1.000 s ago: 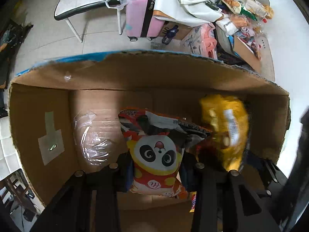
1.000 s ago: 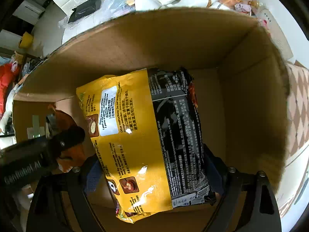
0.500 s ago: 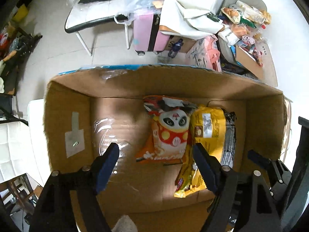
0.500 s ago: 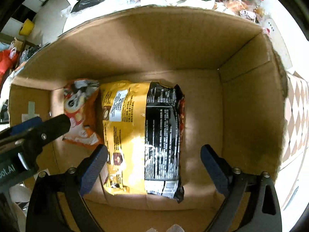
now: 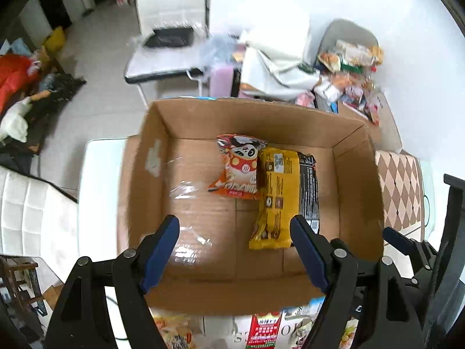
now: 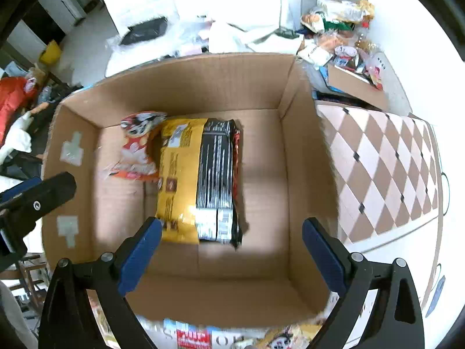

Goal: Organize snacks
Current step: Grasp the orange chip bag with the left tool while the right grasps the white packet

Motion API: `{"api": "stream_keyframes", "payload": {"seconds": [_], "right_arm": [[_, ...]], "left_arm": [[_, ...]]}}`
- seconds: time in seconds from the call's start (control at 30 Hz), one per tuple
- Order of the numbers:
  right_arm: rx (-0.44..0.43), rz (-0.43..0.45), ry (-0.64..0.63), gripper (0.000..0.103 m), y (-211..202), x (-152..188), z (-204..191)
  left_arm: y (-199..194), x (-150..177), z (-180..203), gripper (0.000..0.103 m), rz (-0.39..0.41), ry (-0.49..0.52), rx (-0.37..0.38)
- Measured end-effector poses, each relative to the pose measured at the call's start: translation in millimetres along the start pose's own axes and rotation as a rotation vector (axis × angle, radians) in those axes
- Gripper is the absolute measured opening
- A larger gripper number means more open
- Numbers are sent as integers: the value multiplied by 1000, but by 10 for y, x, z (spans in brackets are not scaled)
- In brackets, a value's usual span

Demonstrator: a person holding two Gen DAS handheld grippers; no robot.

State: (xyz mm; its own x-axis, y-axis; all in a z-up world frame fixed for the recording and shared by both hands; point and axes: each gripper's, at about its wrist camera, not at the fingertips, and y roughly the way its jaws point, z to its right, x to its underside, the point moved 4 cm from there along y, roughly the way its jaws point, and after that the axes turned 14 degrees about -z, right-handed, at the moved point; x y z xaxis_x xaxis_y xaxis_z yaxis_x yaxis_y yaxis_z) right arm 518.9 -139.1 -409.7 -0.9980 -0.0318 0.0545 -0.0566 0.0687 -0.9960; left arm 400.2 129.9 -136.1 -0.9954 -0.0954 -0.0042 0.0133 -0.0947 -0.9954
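Observation:
An open cardboard box (image 5: 357,174) (image 6: 308,174) stands on a white table. On its floor lie an orange snack bag with a panda print (image 5: 238,168) (image 6: 136,148) and, touching its right side, a yellow and black noodle pack (image 5: 286,192) (image 6: 200,180). My left gripper (image 5: 235,232) hangs open above the box with nothing between its blue pads. My right gripper (image 6: 231,232) is open wide above the same box, also empty. The right gripper's finger (image 5: 407,247) shows at the right of the left wrist view; the left gripper (image 6: 32,200) shows at the left of the right wrist view.
More snack packs (image 5: 261,328) (image 6: 194,337) lie on the table in front of the box. A checkered mat (image 6: 386,171) lies to its right. Beyond stand white chairs (image 5: 171,29), a pink case (image 5: 221,78) and a box heaped with snacks (image 6: 343,46).
Both grippers let go of their packs, opened and rose out of the box. The panda bag and the noodle pack now lie side by side on the box floor.

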Motion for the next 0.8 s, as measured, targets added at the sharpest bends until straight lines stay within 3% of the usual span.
{"api": "stream_keyframes", "payload": {"seconds": [0.1,0.47,0.67,0.77,0.8], "right_arm": [[14,58,-32,99,-242,225,-18],[-18,191,-84,99,-1114,869,-40],[-39,211,-102,99,-1342,1061,-27],[-73,173,-95,99,-1349,1195,34],[-84,156,-90,99,-1317,1242,60]], "left_arm": [[-216,246,-27,77,64,-8,-29],[-652,820,76,77,149,2,-78],[-837,1006,152,77,175,-3,-64],[-843,1125,185,77,159,4,-43],[-812,1164,193,83,147,8,-40]]}}
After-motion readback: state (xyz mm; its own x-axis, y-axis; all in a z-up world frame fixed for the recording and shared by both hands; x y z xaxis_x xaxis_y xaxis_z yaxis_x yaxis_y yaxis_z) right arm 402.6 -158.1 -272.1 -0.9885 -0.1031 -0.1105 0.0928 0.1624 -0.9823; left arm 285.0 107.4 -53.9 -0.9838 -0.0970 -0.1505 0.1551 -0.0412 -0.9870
